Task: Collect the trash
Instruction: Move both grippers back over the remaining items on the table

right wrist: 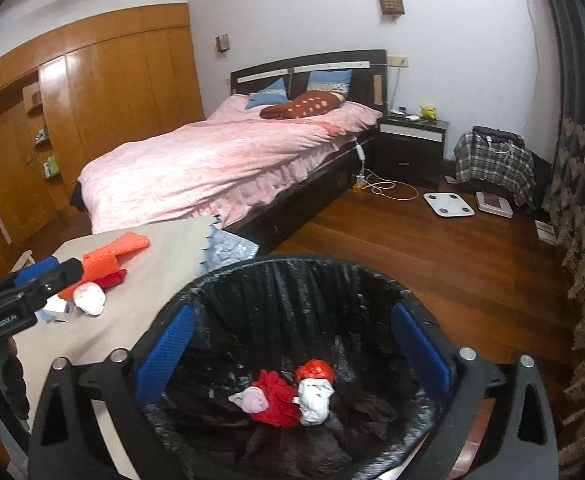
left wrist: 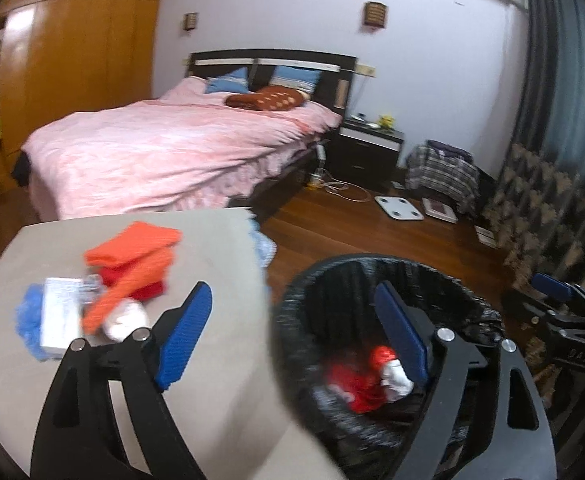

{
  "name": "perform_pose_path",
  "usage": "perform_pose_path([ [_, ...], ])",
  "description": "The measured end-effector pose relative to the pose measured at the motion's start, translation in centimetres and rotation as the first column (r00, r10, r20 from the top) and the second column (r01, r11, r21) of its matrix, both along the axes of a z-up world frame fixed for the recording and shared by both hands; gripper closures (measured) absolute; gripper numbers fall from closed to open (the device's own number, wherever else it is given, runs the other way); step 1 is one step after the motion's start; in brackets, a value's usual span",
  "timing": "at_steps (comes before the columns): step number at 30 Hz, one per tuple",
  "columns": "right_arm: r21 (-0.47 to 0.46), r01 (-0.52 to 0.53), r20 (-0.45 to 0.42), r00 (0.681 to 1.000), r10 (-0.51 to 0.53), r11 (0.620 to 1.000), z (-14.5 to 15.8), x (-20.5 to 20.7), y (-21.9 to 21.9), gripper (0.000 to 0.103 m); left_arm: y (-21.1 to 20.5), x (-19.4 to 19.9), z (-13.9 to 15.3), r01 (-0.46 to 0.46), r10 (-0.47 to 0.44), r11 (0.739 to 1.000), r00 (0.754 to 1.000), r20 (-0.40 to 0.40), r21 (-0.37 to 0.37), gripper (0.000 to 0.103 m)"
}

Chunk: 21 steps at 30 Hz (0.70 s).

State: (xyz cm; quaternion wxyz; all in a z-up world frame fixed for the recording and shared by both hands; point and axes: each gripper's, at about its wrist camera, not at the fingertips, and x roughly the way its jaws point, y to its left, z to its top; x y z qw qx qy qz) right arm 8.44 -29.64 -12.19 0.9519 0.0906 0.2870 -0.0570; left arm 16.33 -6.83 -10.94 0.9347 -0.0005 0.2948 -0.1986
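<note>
- Left wrist view rides on the left gripper point(left wrist: 292, 332), tilted downward, straddling the worktop point(left wrist: 220, 380) edge and the bin point(left wrist: 292, 320) rim, both close.
- Right wrist view sits right over the bin point(right wrist: 212, 280), close, angled down into it.
- Both face the bed point(left wrist: 164, 152) and far wall; shared: bin, worktop, bed point(right wrist: 212, 160), floor.

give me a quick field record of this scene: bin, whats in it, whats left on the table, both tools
bin: black-lined trash bin on the floor beside the table
in bin: red and white scraps
on table: orange items, white wad, white box
left tool: open, empty, straddling the bin's near rim
right tool: open, empty, over the bin
</note>
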Motion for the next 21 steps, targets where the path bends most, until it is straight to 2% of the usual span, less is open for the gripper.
perform_pose_path([
  [9,-0.003,-0.118,0.01,0.993,0.118,0.993,0.3,2.3,5.6,0.006,7.6,-0.9,1.0,-0.166,0.165,0.985,0.986,0.034,0.051,0.016],
  [21,-0.016,-0.247,-0.001,0.969,0.247,0.969,0.2,6.4,13.3,0.006,16.3,-0.8,0.7,-0.339,0.335,0.937,0.941,0.052,0.088,0.016],
])
